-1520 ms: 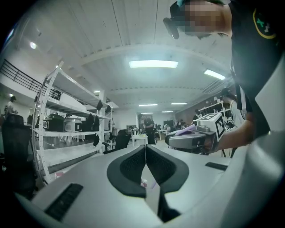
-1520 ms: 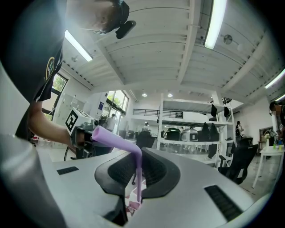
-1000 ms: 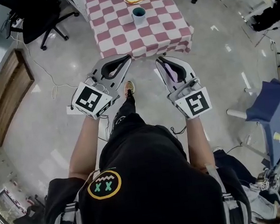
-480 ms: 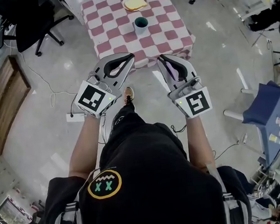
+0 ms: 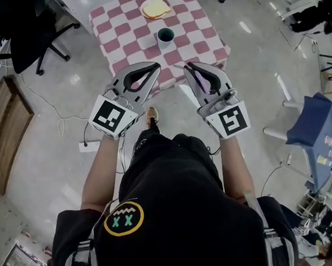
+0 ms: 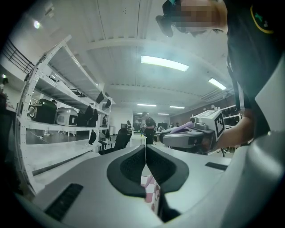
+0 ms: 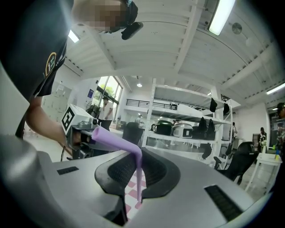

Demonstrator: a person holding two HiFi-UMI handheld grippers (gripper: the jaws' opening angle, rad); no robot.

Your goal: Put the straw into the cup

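A dark teal cup (image 5: 165,36) stands on the red-and-white checkered table (image 5: 128,42), ahead of both grippers. My right gripper (image 5: 188,67) is shut on a purple bendy straw (image 5: 203,85). In the right gripper view the straw (image 7: 138,178) hangs down between the pads and its bent top (image 7: 111,138) leans left. My left gripper (image 5: 157,65) is shut with nothing in it, and in its own view the jaws (image 6: 145,153) meet in a thin line. Both grippers are held level just short of the table's near edge.
A plate with a yellow item (image 5: 155,8) sits beyond the cup. Office chairs (image 5: 22,32) stand at the far left. A wooden board (image 5: 5,136) lies on the floor at the left, and a blue stand (image 5: 309,130) is at the right. A power strip and cable (image 5: 91,145) lie near the person's feet.
The person has walked toward the table, so it and the cup sit nearer in the head view. Both grippers came up to its near edge, their jaws unchanged.
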